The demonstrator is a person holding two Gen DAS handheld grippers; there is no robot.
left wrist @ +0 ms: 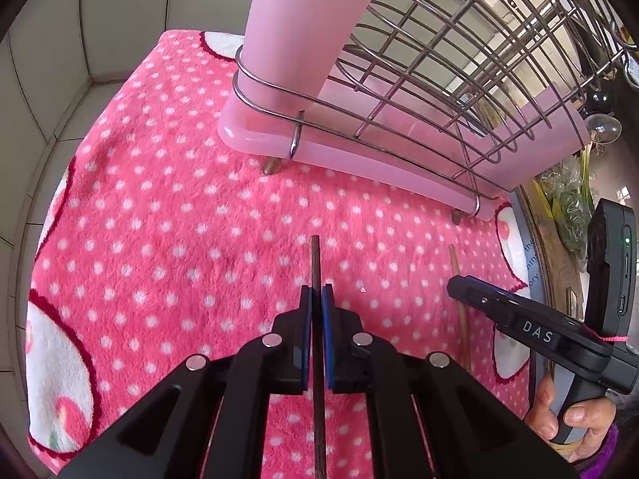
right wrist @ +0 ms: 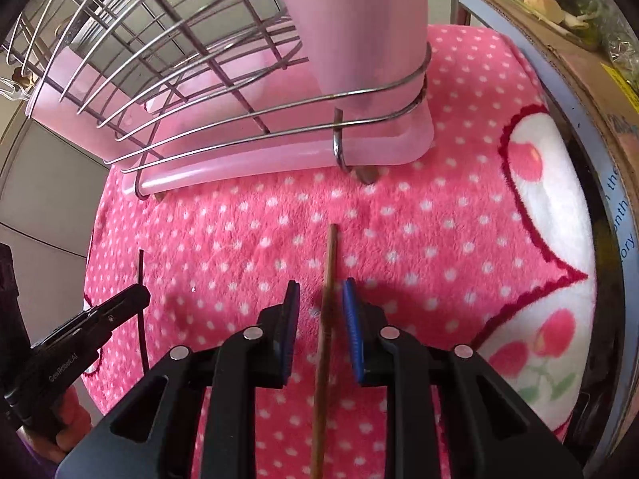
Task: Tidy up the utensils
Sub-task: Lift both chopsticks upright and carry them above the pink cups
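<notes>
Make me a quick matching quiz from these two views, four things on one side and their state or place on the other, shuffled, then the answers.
1. left gripper
2. right gripper
3. light chopstick
4. pink tray

A. under the wire rack
B. open
C. lying on the blanket between open jaws
D. shut on the dark chopstick

Pairs: 1-D, 2-B, 3-C, 4-A
</notes>
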